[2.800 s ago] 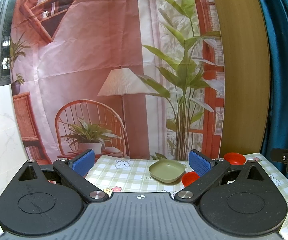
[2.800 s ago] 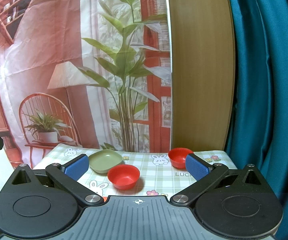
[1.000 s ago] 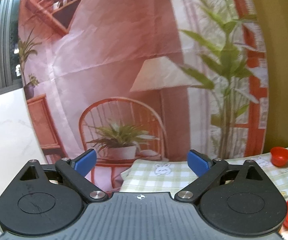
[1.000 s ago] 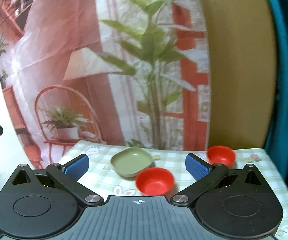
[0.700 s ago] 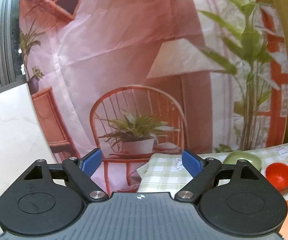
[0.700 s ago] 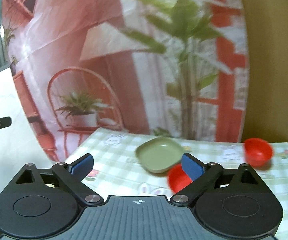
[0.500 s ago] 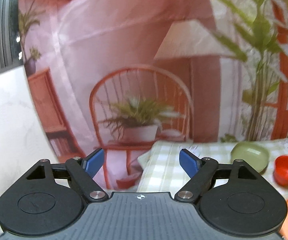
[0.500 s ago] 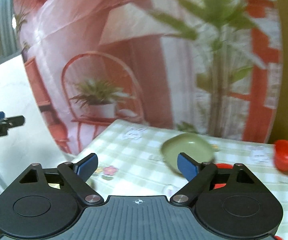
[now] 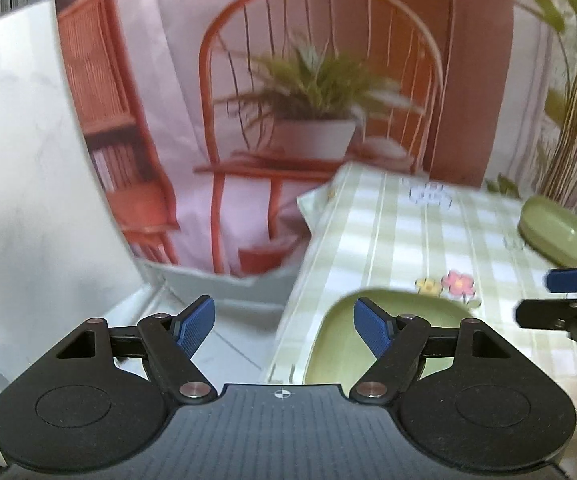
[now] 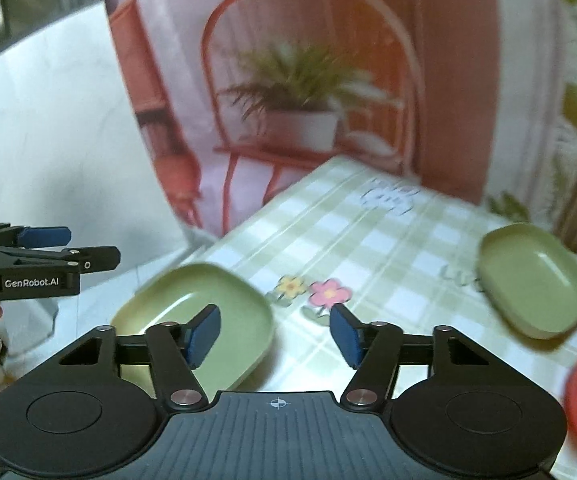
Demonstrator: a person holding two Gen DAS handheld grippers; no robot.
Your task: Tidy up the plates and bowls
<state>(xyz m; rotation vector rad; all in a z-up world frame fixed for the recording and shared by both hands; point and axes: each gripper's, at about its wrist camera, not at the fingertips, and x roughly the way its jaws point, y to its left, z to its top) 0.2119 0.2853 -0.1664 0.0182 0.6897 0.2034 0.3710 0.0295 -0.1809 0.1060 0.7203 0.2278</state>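
Both tongs are closing, empty. The right tongs [image 10: 274, 336] straddle the near plate's [image 10: 224, 300] rim at the table [image 10: 328, 232] corner (likely to lift it); the left tongs [image 9: 284, 326] hover beside it. The far plate [image 10: 528, 276] waits.

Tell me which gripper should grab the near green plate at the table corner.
Probably the right gripper: its closing jaws already straddle the near green plate's right rim. The left gripper has only one finger over it, the other off the tablecloth.

Right hand-held gripper [image 10: 274, 334], jaws closing, seemingly above near green plate's [image 10: 224, 300] rim.
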